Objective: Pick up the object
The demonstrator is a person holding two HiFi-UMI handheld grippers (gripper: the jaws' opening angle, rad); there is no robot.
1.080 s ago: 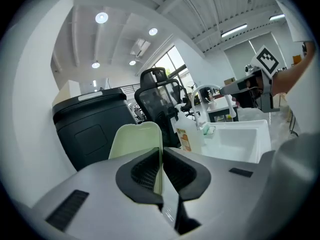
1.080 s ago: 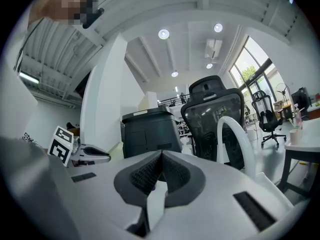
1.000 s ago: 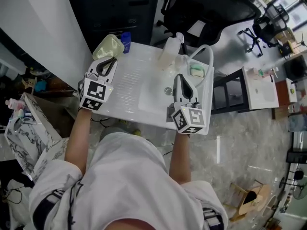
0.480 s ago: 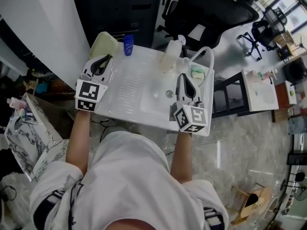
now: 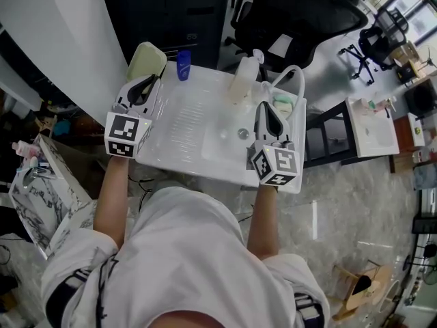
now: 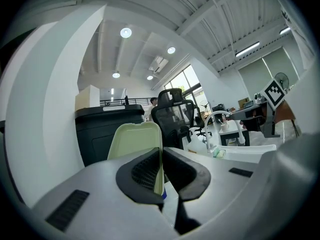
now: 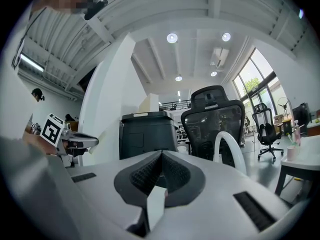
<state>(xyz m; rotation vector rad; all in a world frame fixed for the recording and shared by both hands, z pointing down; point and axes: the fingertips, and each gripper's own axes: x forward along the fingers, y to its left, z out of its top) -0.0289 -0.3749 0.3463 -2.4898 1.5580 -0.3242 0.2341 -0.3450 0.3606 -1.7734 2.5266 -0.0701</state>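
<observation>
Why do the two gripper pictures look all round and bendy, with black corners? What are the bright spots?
Left gripper view: the wide-angle lens bends the white wall and leaves the corners black; the spots are ceiling lights, glaring. Right gripper view: the same bending and the same kind of lamps. Head view: far less bending, even light, no black corners.

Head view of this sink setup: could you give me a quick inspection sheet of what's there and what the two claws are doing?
Surface: white sink unit with ribbed drainboard, basin and white tap.
Job's things: pale green board, tilted at the far left corner.
Clutter: blue bottle, translucent jug, greenish soap by the tap.
Claws: left claw shut on the board's edge; right claw shut, nothing held, near the tap.
Cables: nothing seen.
Surroundings: black cabinet, office chair, marbled floor.
</observation>
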